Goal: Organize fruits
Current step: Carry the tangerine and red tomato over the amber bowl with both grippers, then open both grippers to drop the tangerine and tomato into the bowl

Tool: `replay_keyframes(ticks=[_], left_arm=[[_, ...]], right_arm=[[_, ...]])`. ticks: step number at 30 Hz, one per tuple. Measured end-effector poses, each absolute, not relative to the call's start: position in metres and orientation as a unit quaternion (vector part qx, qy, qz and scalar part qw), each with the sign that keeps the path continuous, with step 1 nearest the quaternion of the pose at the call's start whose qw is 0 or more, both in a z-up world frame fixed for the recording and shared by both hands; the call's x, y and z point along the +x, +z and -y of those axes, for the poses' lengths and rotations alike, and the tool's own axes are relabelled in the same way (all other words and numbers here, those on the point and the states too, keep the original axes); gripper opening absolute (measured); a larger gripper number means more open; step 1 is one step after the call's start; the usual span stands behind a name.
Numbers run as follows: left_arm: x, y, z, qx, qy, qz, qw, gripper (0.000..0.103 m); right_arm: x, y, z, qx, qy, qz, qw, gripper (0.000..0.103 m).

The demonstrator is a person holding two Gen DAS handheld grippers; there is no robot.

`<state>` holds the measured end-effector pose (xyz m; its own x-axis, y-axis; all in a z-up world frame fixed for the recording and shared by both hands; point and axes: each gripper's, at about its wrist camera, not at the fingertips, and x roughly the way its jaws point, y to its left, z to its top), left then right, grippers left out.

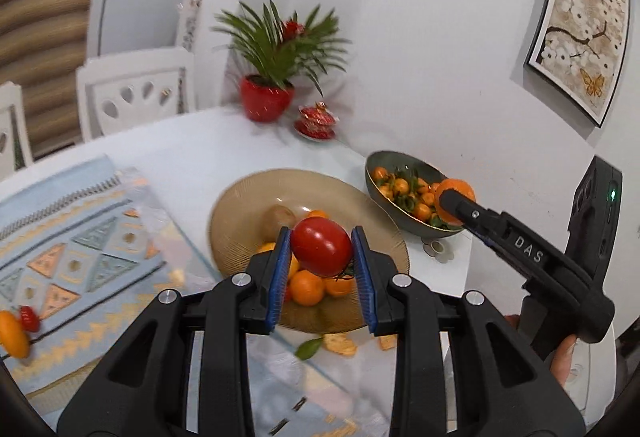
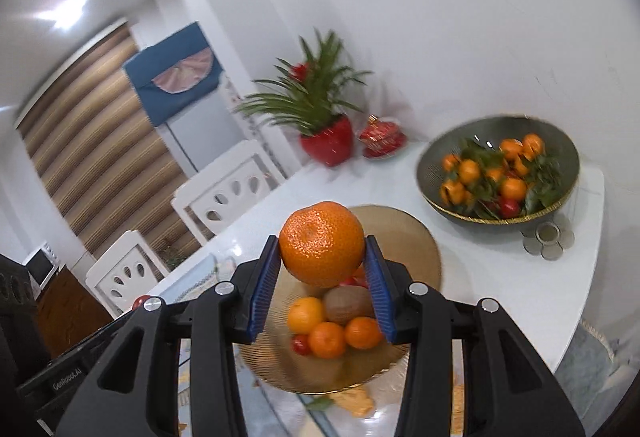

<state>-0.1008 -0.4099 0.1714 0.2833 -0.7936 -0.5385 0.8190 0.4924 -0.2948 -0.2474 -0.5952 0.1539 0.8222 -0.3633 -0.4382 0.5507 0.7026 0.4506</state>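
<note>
Left wrist cam: left gripper (image 1: pixel 322 253) clamped on tomato (image 1: pixel 321 251), right gripper (image 2: pixel 322 257) on orange (image 2: pixel 321 243), imo lower em slow & don't squish.

Red tomato (image 1: pixel 321 251), orange (image 2: pixel 322 243) — both aloft.

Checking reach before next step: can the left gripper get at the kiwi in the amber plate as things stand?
Probably not. The left gripper is shut on a tomato, so its fingers are occupied. The kiwi itself lies uncovered in the amber plate, just beyond.

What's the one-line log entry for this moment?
left gripper: holds tomato | right gripper: holds orange | both above amber plate
</note>
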Motion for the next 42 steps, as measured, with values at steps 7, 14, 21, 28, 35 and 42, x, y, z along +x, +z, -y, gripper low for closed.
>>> replay_keyframes(ticks=[7,14,21,28,35,42], left_arm=[[-0.077,0.139,0.439,-0.003,-0.498,-0.386,0.776,0.03],[-0.053,0.108,0.452,0.005,-0.47,-0.415,0.779,0.03],[-0.044,0.087,0.462,0.025,-0.468,-0.431,0.771,0.03],[-0.035,0.076,0.466,0.035,-0.46,-0.434,0.773,0.03],[-0.033,0.069,0.467,0.038,-0.459,-0.439,0.771,0.034],[-0.029,0.074,0.452,0.024,-0.459,-0.434,0.775,0.053]], right_arm=[[-0.242,0.125,0.615,0.305,-0.262,-0.184,0.897,0.042],[-0.229,0.095,0.626,0.317,-0.268,-0.221,0.883,0.042],[-0.206,0.072,0.623,0.305,-0.26,-0.272,0.875,0.042],[-0.202,0.063,0.625,0.3,-0.274,-0.282,0.869,0.042],[-0.199,0.061,0.624,0.297,-0.273,-0.287,0.869,0.044],[-0.2,0.069,0.619,0.295,-0.275,-0.278,0.872,0.05]])
